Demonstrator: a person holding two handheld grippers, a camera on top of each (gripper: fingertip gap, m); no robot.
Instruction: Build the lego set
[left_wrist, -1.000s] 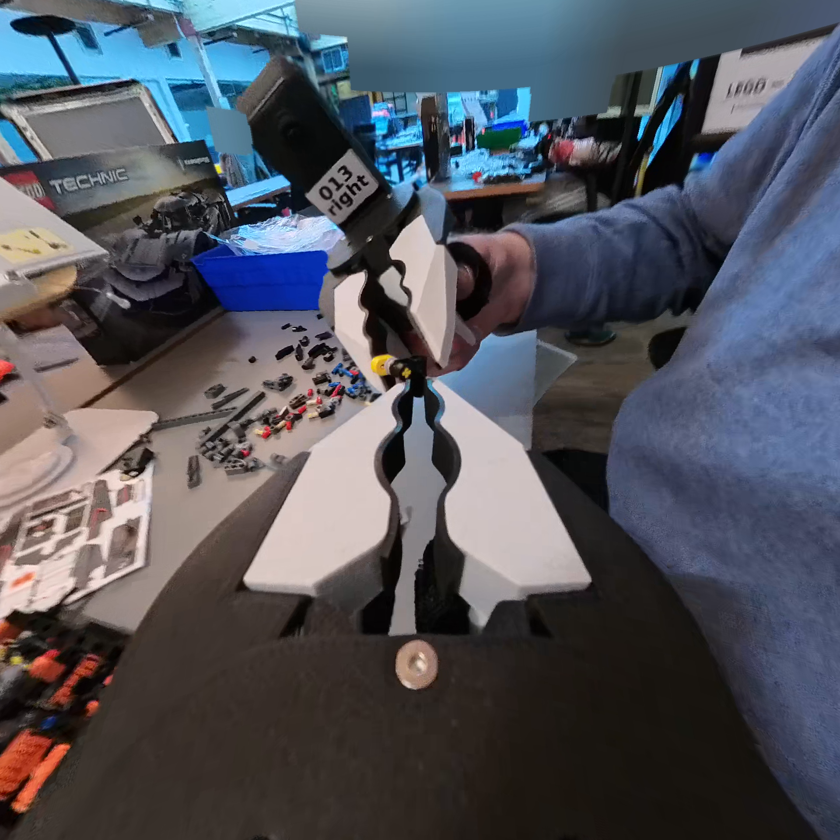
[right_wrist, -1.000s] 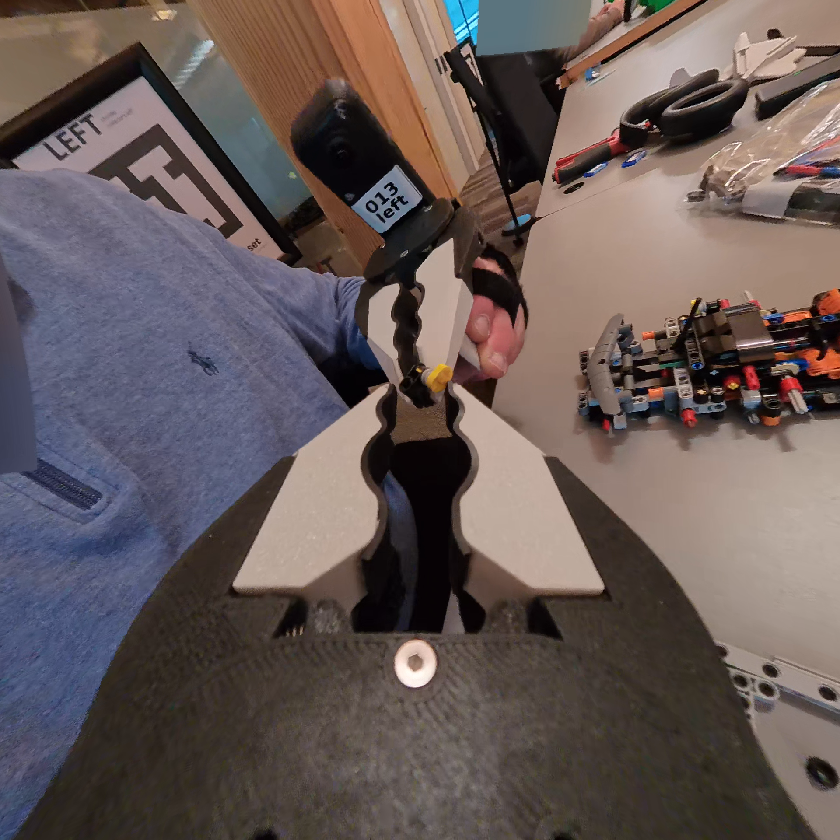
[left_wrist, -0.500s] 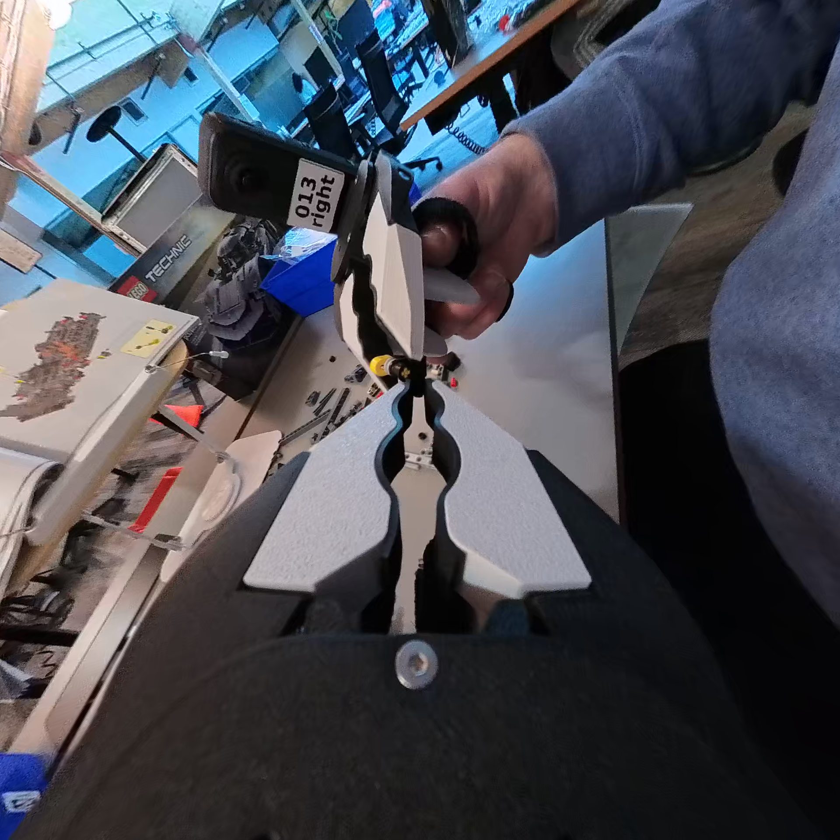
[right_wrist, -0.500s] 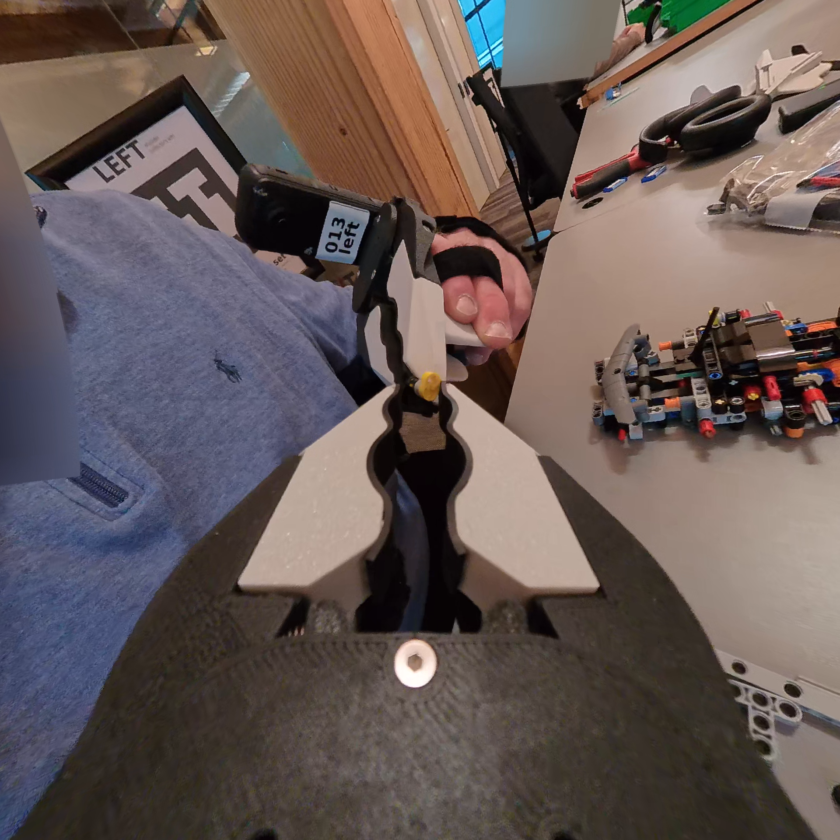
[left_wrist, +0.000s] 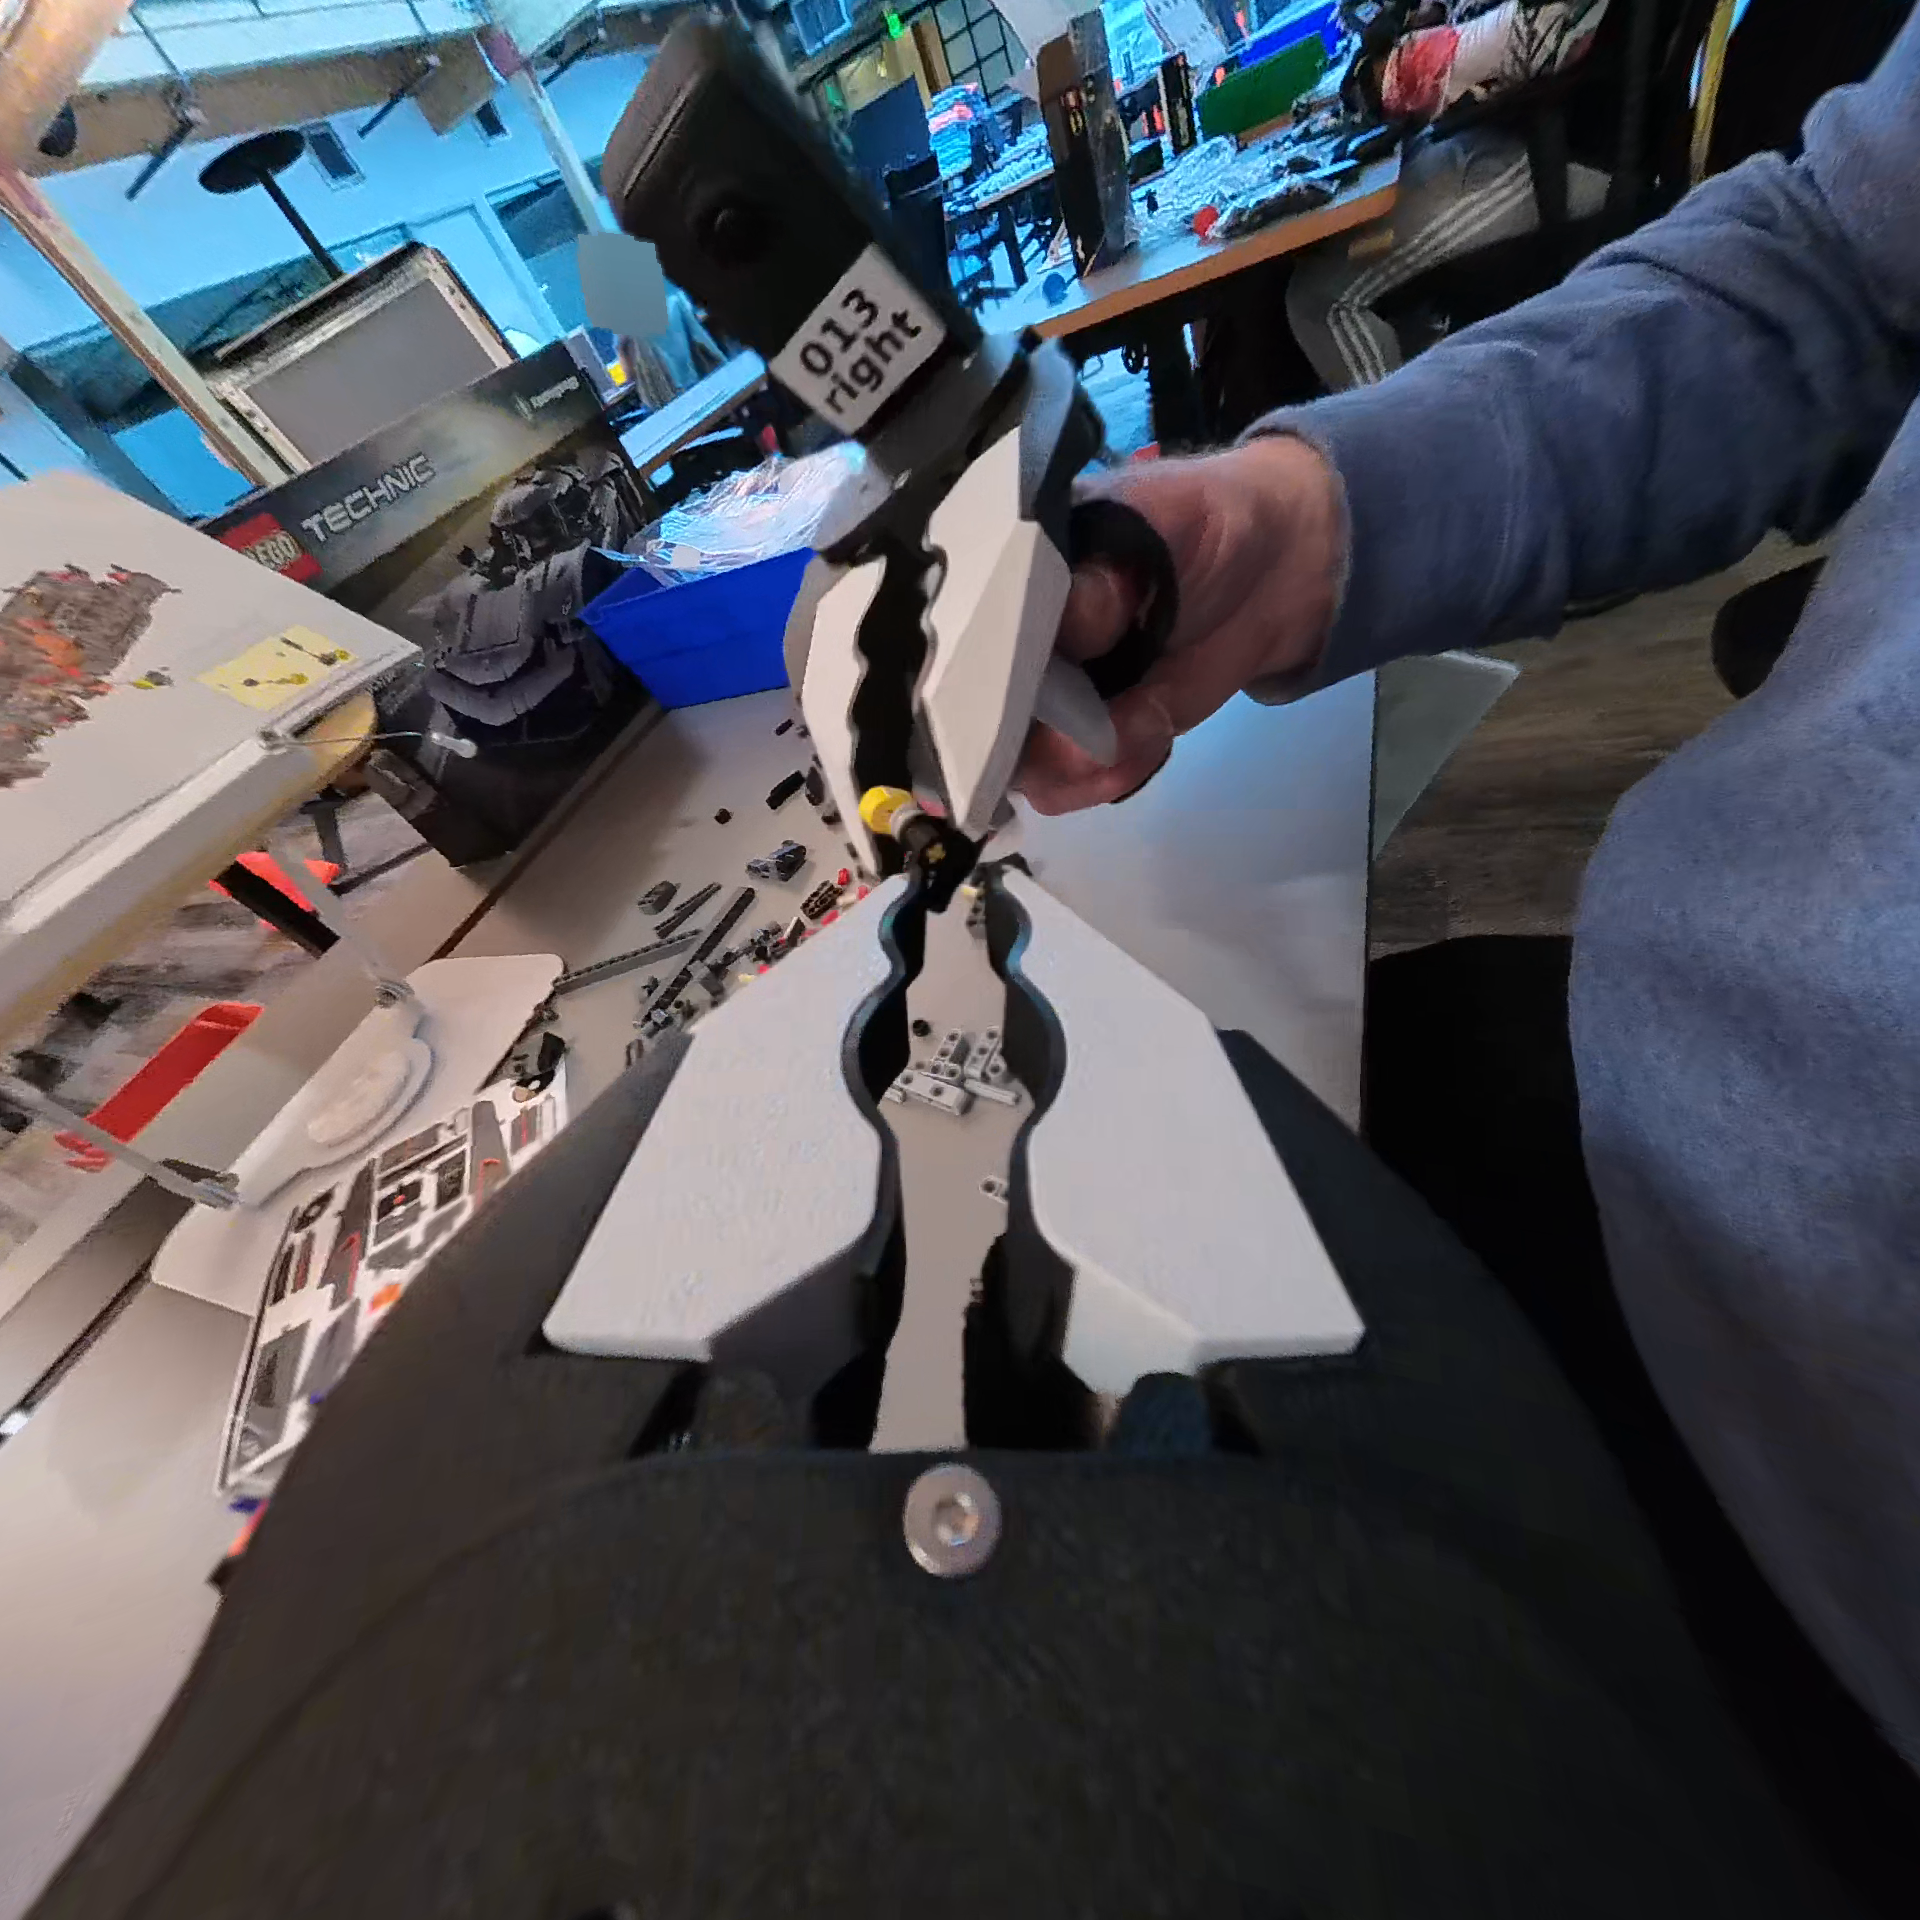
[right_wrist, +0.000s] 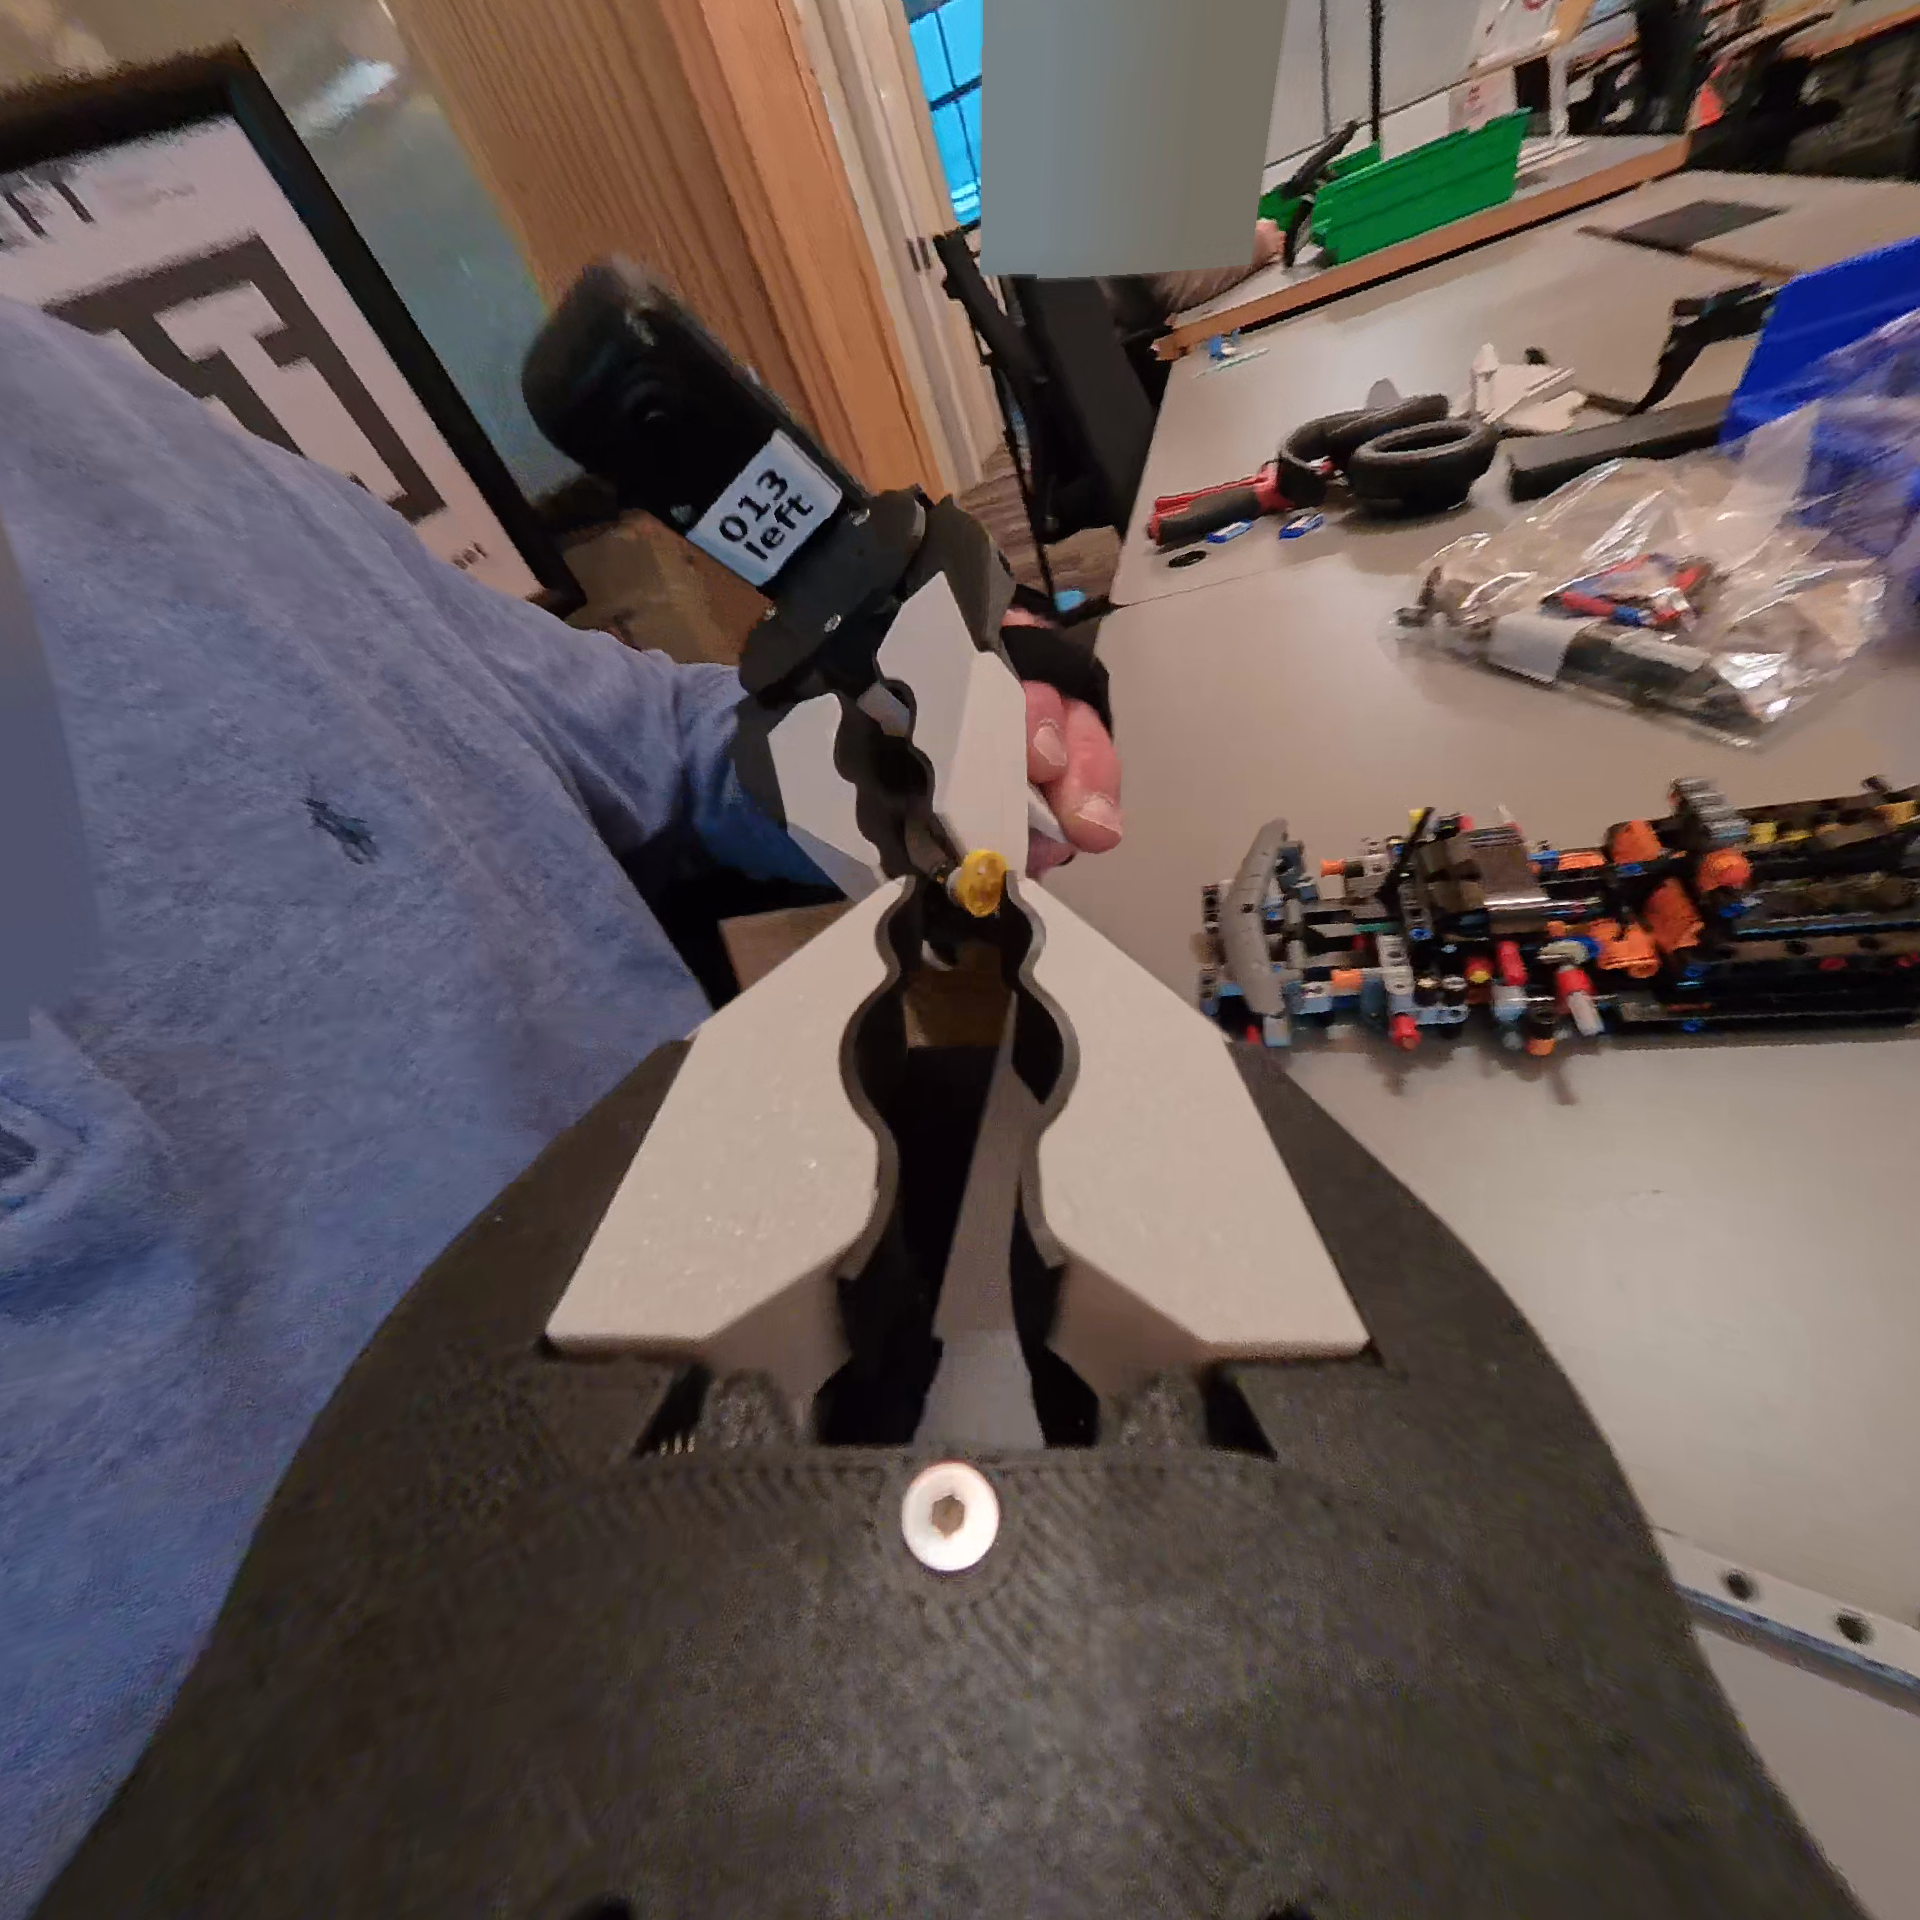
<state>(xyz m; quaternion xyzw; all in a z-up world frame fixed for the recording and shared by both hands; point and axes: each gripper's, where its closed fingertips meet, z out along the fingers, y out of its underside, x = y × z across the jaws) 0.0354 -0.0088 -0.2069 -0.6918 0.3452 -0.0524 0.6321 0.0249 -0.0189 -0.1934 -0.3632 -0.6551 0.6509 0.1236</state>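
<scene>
Both tongs meet tip to tip above the counter edge. Left tongs (left_wrist: 940, 883), grey-white wedges on a black body, are nearly pressed together, and their tips pinch the black end of a small black Lego connector with a yellow bush (left_wrist: 914, 831). Right tongs (right_wrist: 951, 904), of the same build, close on the same piece near its yellow end, with the yellow bush just at their tips. A hand (left_wrist: 1195, 623) in a blue sleeve grips the right tongs' handle.

Below the left tongs, a few small light grey Lego pieces (left_wrist: 951, 1070) lie on the pale grey counter (left_wrist: 1195, 935). Just to the left sit a printed sticker sheet (left_wrist: 384, 1247) and a scatter of small dark loose Lego parts (left_wrist: 717, 935). Farther back stand a blue plastic bin (left_wrist: 696, 634) and a dark Lego box (left_wrist: 447, 582).

In the right wrist view, a long part-built Lego chassis in black, orange and blue (right_wrist: 1558, 935) lies on the counter, well apart from the tongs. Beyond it rest a clear plastic bag of parts (right_wrist: 1642, 623) and 2 black rubber tyres (right_wrist: 1392, 462).
</scene>
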